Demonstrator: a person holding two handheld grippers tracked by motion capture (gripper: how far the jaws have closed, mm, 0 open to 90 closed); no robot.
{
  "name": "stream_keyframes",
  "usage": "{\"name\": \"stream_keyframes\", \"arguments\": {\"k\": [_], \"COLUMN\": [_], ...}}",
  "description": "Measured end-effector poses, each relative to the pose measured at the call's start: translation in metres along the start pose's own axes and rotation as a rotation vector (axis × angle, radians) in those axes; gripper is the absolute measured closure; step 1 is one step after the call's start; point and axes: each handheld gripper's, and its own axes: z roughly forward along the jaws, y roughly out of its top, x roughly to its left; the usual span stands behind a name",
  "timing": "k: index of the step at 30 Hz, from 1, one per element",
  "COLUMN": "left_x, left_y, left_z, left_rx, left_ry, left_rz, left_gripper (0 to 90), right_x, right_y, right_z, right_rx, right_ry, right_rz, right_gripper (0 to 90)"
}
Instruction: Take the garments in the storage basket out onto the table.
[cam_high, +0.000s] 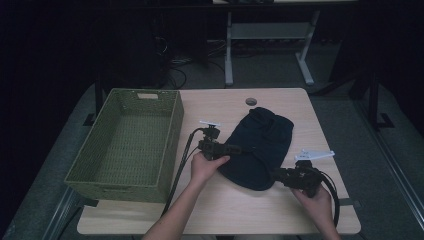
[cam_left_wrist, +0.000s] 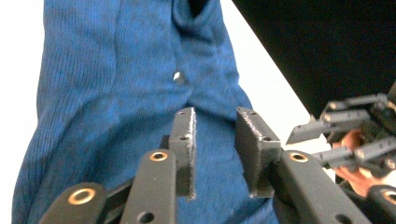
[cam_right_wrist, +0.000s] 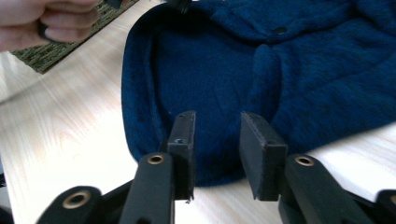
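A dark blue knitted garment lies crumpled on the wooden table, right of centre. My left gripper reaches in from the garment's left edge. In the left gripper view its jaws stand a little apart just above the blue cloth, with nothing pinched between the pads. My right gripper sits at the garment's near right edge. Its jaws hover over the rounded hem, also a little apart, and the pads press on nothing.
A green woven basket with nothing in it stands on the left half of the table, close to the left hand. The other gripper shows at the right of the left gripper view. Bare tabletop lies along the front edge.
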Motion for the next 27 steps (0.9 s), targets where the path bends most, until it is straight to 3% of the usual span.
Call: {"name": "stream_keyframes", "arguments": {"k": [5, 9, 11, 14, 18, 27], "left_x": [0.005, 0.005, 0.004, 0.005, 0.004, -0.010], "left_y": [-0.013, -0.020, -0.027, -0.033, -0.038, -0.057], "left_z": [0.001, 0.000, -0.001, 0.000, -0.003, -0.009], "left_rx": [0.058, 0.074, 0.114, 0.146, 0.145, 0.162], "left_ry": [0.050, 0.092, 0.137, 0.160, 0.161, 0.160], "left_rz": [-0.004, 0.000, 0.010, 0.012, 0.006, 0.035], "left_gripper": [74.3, 76.2, 76.2, 76.3, 77.8, 78.0], "right_x": [0.001, 0.000, -0.001, -0.002, -0.003, -0.003], "right_y": [0.004, 0.003, 0.002, 0.001, 0.000, -0.001], "right_z": [0.016, 0.021, 0.023, 0.026, 0.027, 0.026], "right_rx": [0.071, 0.089, 0.108, 0.125, 0.136, 0.149], "right_ry": [-0.013, -0.012, -0.009, -0.002, 0.007, 0.023], "right_rz": [-0.007, -0.006, -0.006, -0.002, -0.004, -0.016], "right_gripper": [70.9, 71.6, 71.7, 71.7, 71.7, 71.2]}}
